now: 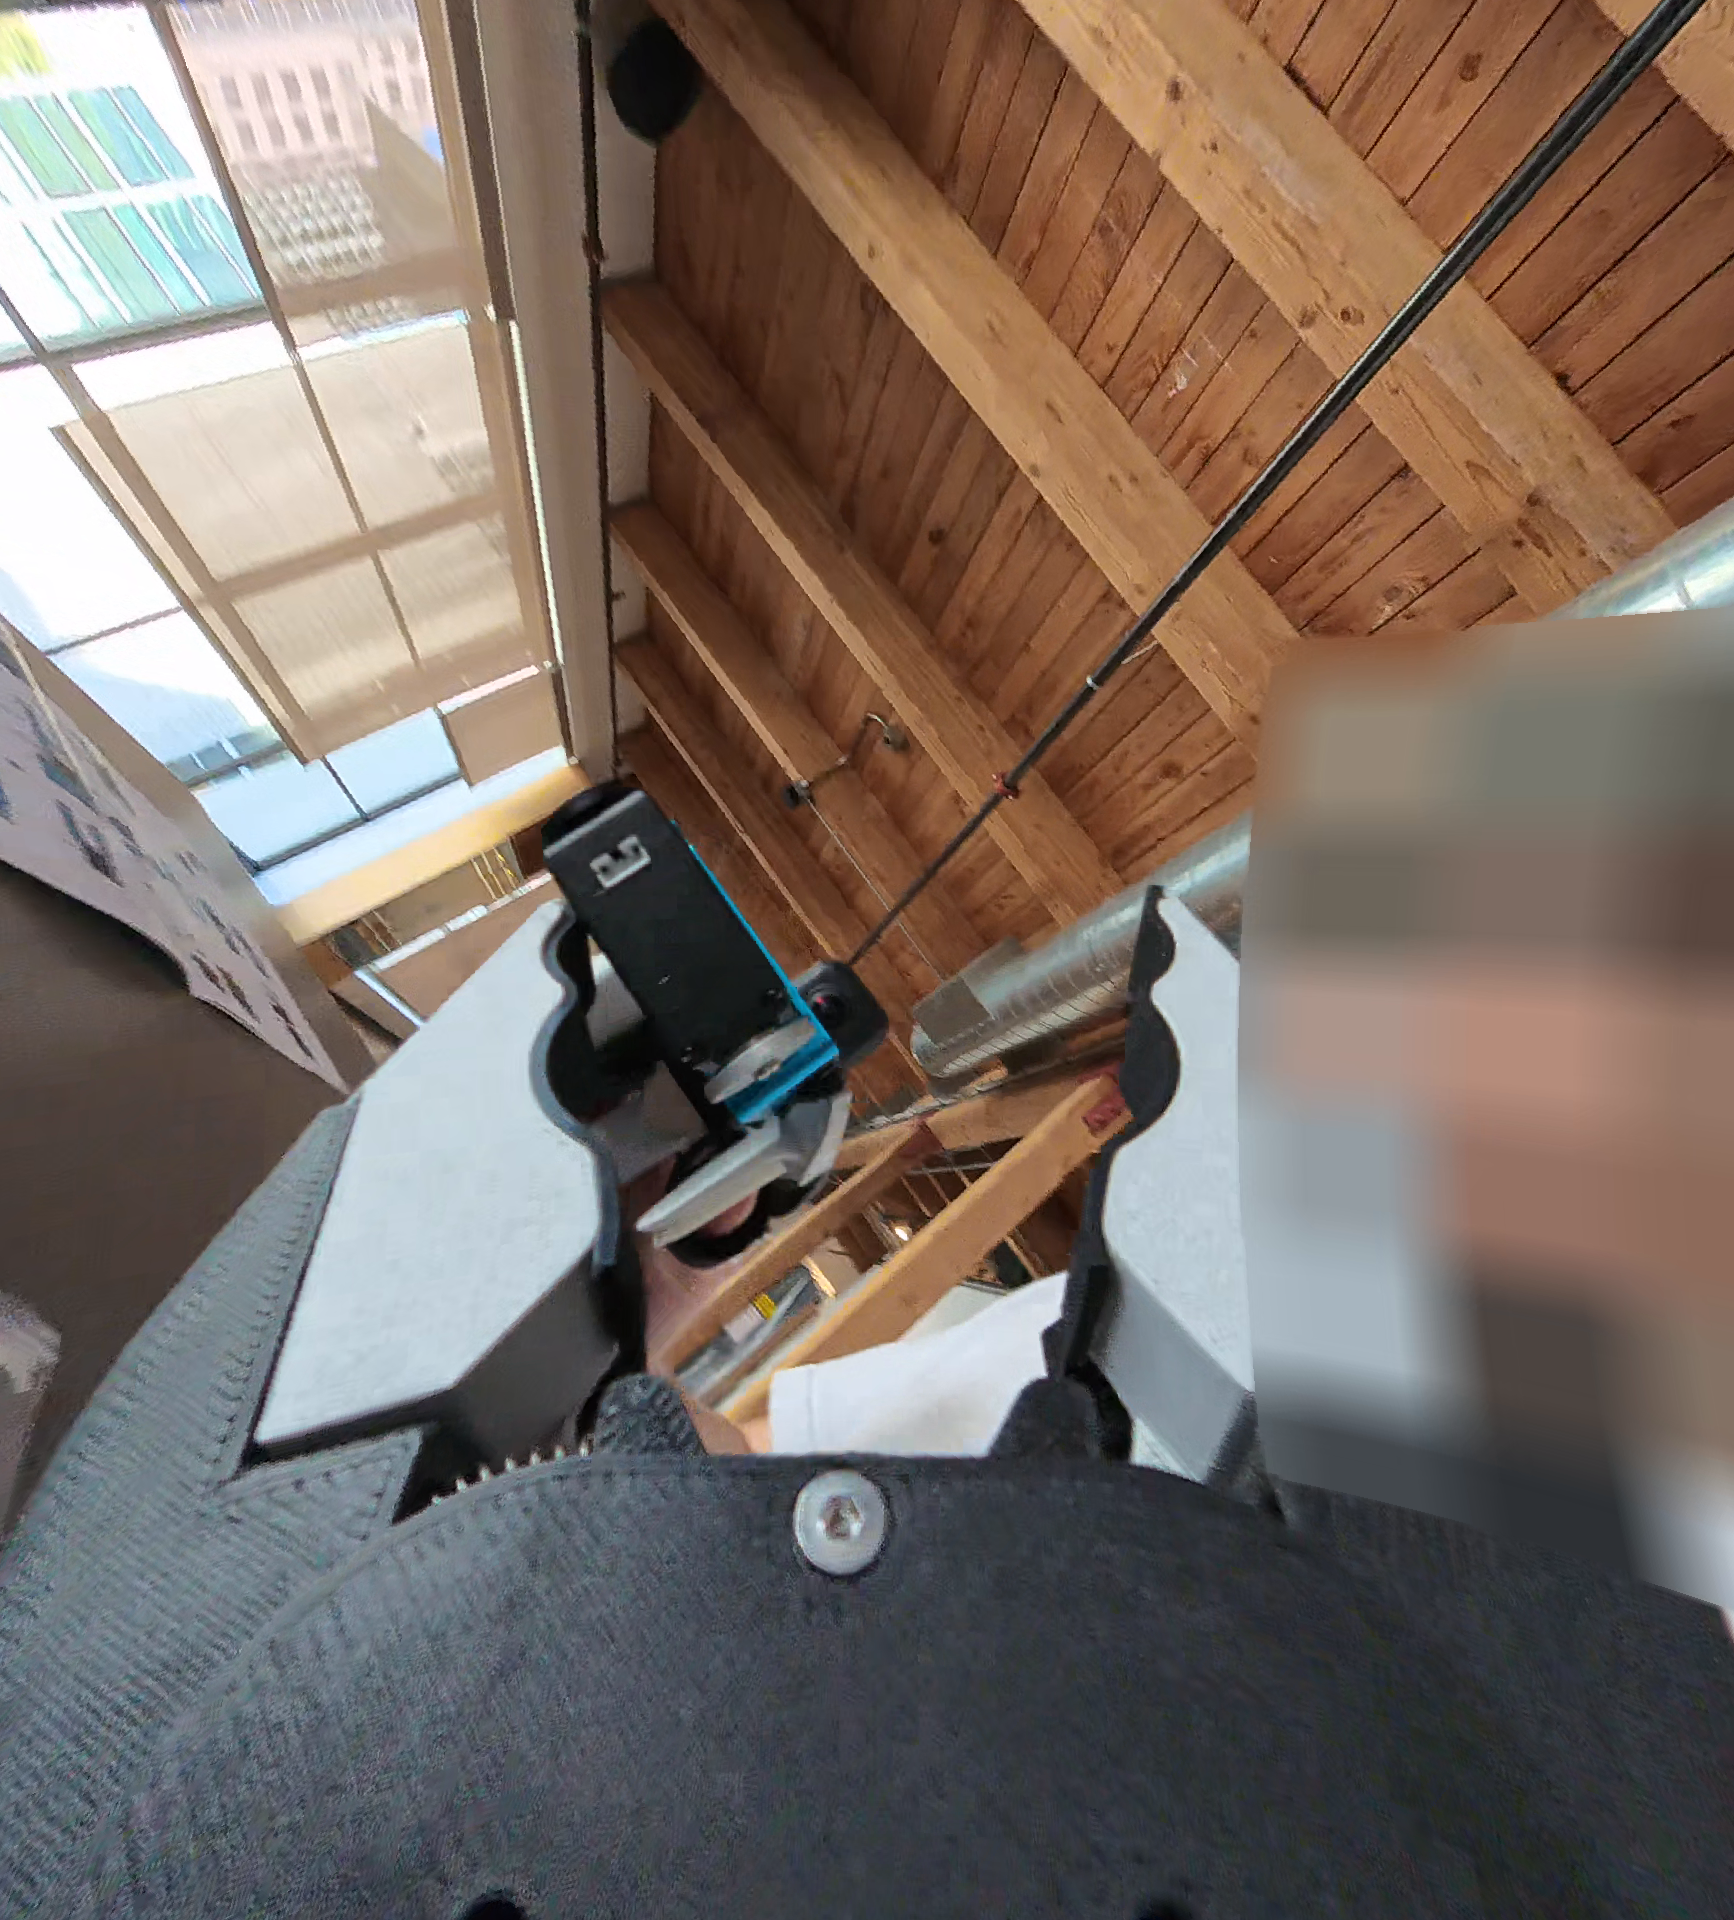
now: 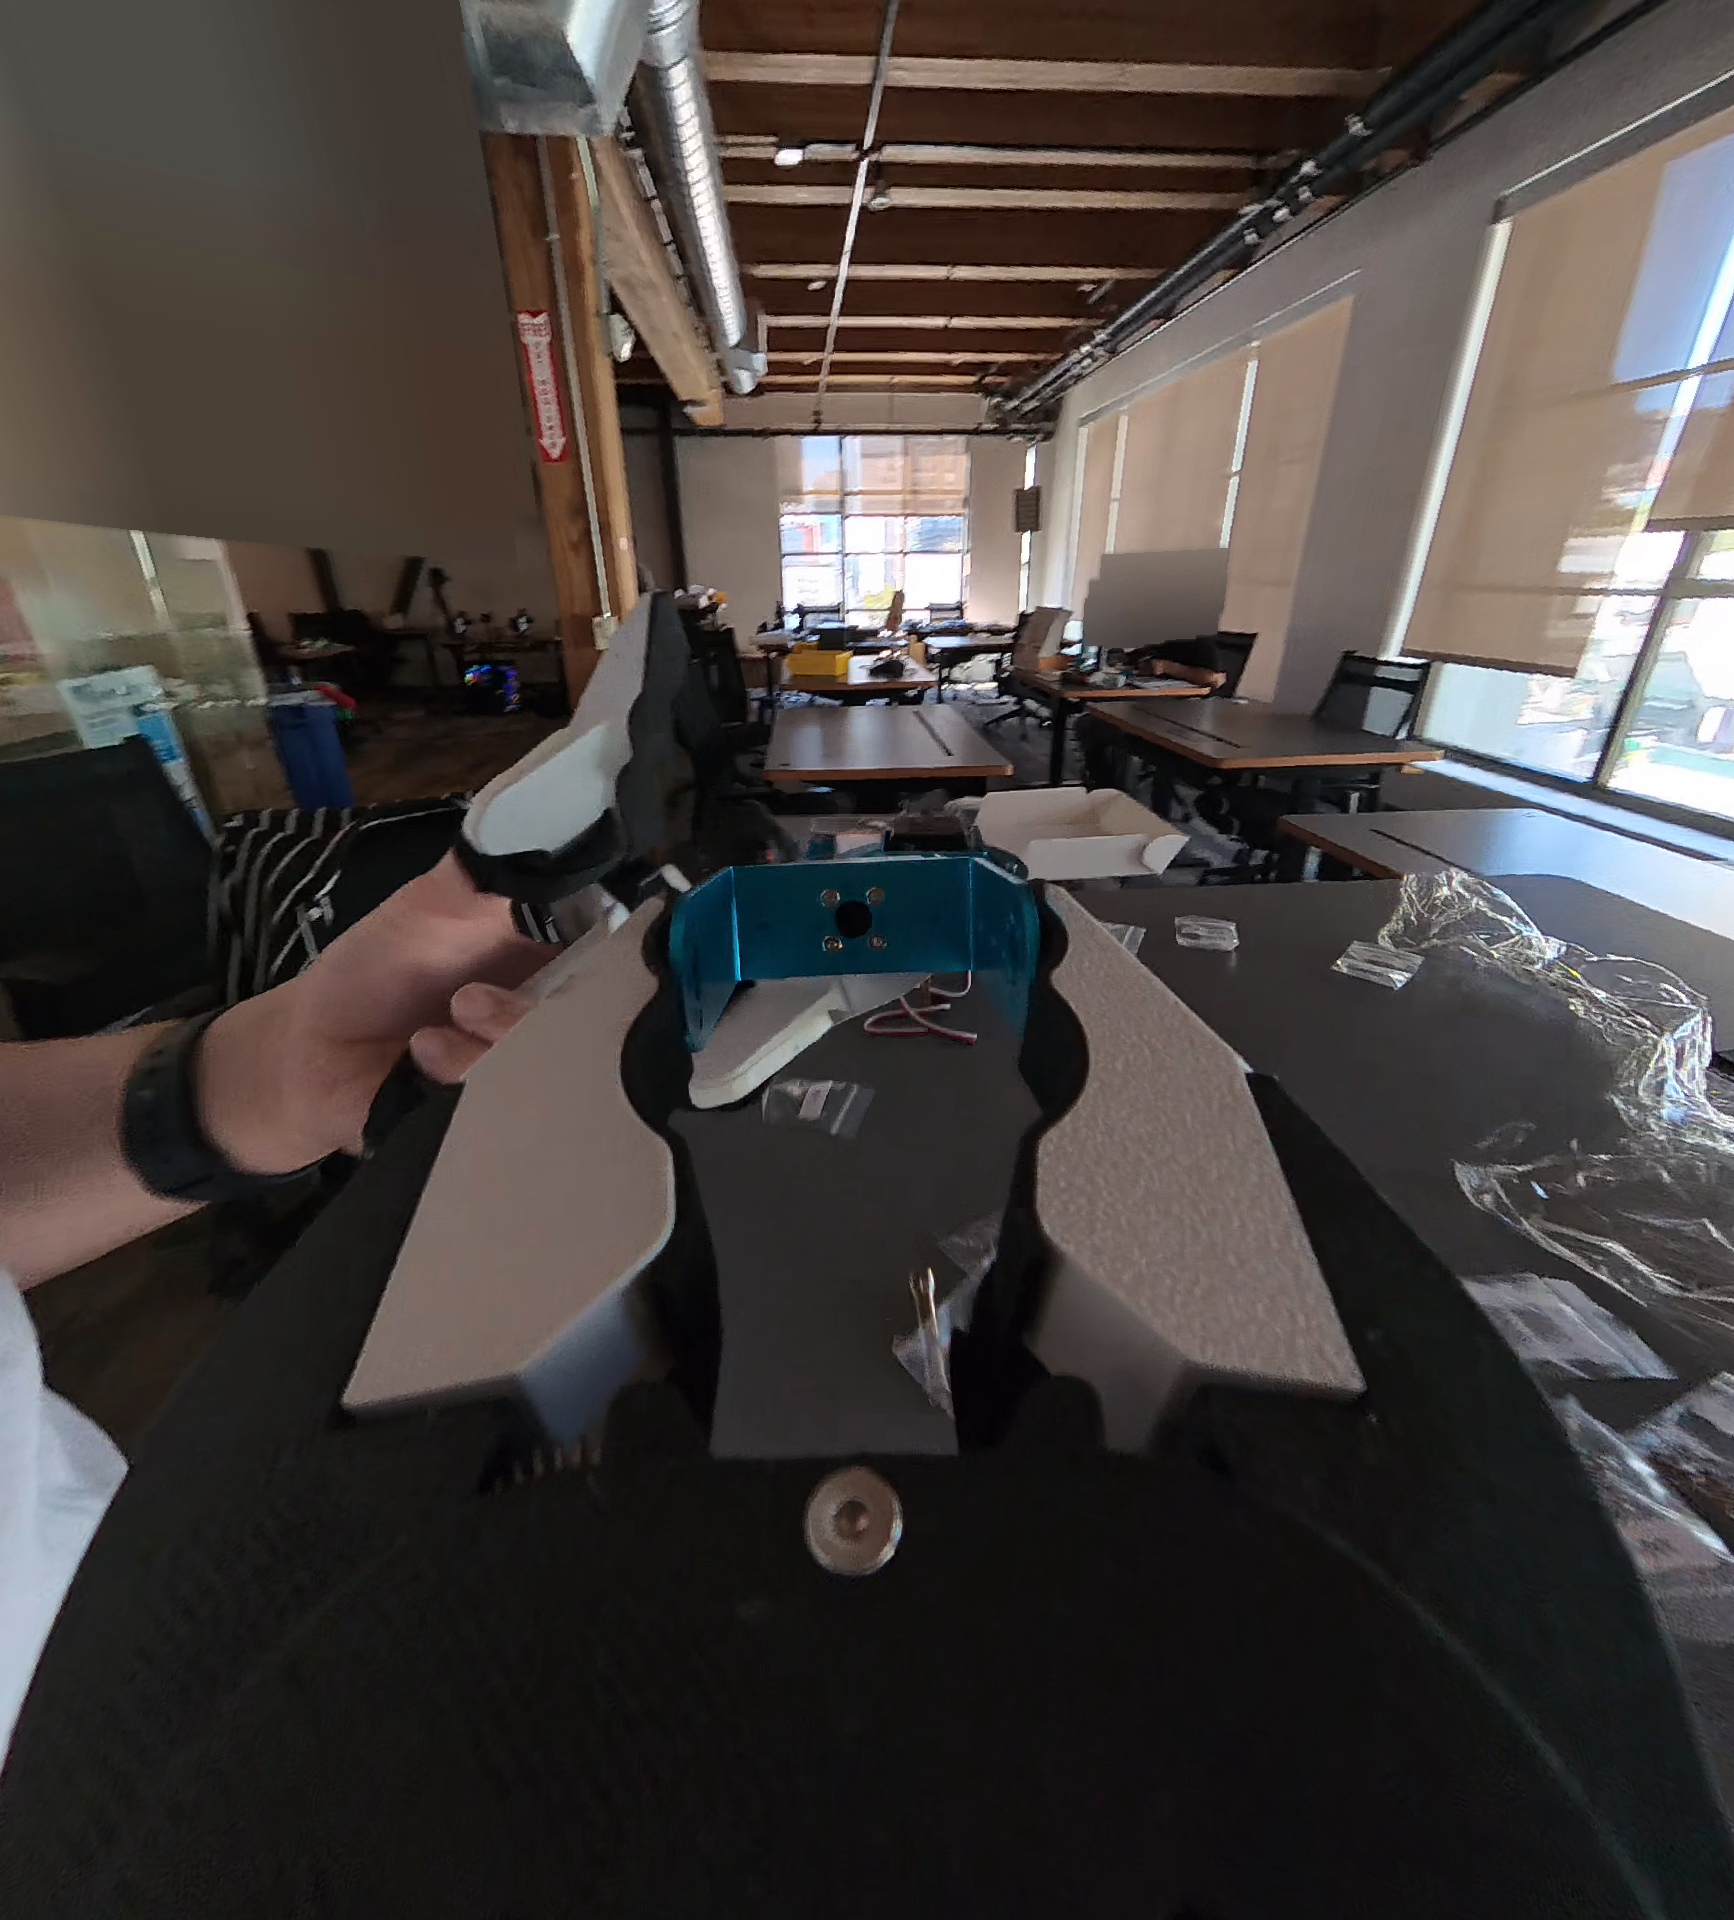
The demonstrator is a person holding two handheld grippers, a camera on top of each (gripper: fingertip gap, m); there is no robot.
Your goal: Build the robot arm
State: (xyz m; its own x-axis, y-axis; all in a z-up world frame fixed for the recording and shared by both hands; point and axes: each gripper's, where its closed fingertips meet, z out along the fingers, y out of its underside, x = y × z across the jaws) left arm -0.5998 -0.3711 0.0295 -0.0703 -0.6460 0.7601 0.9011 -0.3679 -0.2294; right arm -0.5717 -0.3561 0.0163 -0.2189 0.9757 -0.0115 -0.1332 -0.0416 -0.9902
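Observation:
My right gripper [image 2: 847,935] is shut on a blue metal U-shaped bracket [image 2: 847,920] and holds it above a black table [image 2: 1362,1049]. In the left wrist view the same bracket [image 1: 785,1049] carries a black box-shaped block [image 1: 671,935], pinched by the far-off right gripper's grey fingers [image 1: 738,1174]. My left gripper [image 1: 863,935] is open wide and empty, pointing up at the wooden ceiling, apart from the bracket. It also shows in the right wrist view [image 2: 582,769], held by a hand with a black wristband [image 2: 167,1112], just left of the bracket.
On the table lie crumpled clear plastic wrap [image 2: 1590,1101], small clear bags [image 2: 816,1101], a white foam piece [image 2: 769,1039], red-and-white wires [image 2: 930,1023] and an open white box [image 2: 1071,831]. Desks and chairs stand beyond. A metal duct [image 1: 1050,987] runs overhead. Left tips to right tips: about 5 cm.

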